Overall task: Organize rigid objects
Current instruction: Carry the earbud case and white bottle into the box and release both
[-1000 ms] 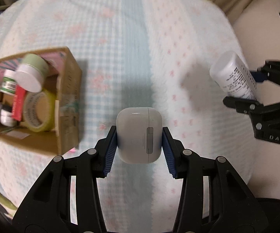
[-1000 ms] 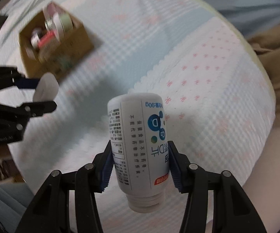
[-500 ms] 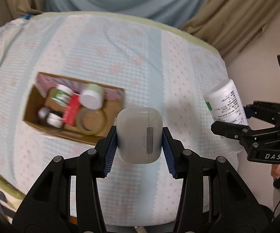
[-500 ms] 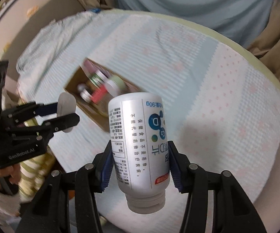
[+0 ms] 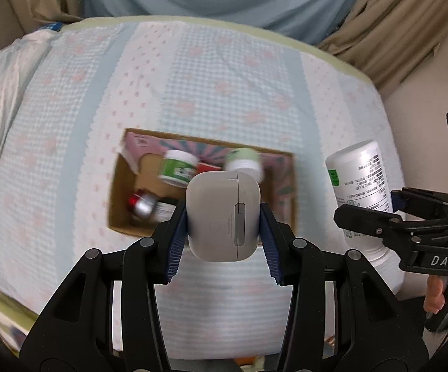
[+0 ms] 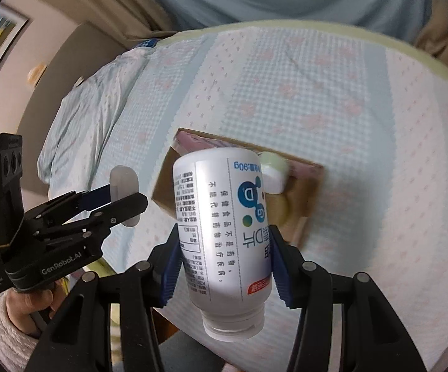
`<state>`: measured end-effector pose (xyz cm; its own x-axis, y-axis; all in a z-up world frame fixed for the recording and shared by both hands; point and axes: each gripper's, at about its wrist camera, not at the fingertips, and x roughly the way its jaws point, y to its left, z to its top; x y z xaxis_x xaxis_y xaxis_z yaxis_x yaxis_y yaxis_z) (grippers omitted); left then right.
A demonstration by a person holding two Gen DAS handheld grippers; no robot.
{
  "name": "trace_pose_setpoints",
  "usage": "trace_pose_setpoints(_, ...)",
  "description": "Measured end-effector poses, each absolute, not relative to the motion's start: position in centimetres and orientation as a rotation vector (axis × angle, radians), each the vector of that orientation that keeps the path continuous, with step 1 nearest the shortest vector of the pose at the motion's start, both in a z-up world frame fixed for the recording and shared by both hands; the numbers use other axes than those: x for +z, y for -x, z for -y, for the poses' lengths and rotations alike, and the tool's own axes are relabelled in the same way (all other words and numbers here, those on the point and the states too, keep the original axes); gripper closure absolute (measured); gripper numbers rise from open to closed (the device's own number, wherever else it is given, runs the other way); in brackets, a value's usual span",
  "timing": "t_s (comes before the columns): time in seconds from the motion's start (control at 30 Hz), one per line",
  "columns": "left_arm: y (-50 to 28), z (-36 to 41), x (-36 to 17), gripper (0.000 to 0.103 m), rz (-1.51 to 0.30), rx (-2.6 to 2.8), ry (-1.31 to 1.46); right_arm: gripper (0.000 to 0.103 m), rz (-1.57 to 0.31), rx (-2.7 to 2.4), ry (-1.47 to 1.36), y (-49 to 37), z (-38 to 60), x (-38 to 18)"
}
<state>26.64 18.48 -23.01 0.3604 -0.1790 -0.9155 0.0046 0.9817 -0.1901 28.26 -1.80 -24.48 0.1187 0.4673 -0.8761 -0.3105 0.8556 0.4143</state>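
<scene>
The left hand-held gripper (image 5: 223,217) grasps a white earbud case (image 5: 223,215) above the cardboard box (image 5: 121,186) on the bed (image 5: 224,77); beside it, the right hand-held gripper (image 6: 224,248) clenches a white bottle (image 6: 221,232).

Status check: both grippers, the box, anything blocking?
Left gripper shut on white earbud case. Right gripper shut on white bottle, cap toward camera. Cardboard box on bed, partly filled with jars. No blockers seen.

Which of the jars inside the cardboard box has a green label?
The white-lidded jar toward the left of the cardboard box has it; the other jar is pale green and white, without one.
</scene>
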Motion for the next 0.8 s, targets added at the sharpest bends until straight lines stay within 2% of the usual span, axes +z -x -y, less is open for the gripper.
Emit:
trace_pose_setpoints(0.3,-31.2,-24.7,-29.5,0.062,-1.298,-0.208,0.096,0.055,-1.406,0.466,-0.236,-30.0,-4.7,-31.2)
trace_pose_setpoints(0.57,-35.0,-26.2,-37.1,0.062,-1.375,-0.243,0.063,0.055,-1.394,0.444,-0.008,-31.3,-9.2,-36.1)
trace_pose_setpoints(0.8,-35.6,-26.3,-40.7,0.062,-1.408,-0.253,0.046,0.055,-1.386,0.505,0.162,-30.9,-11.0,-38.9)
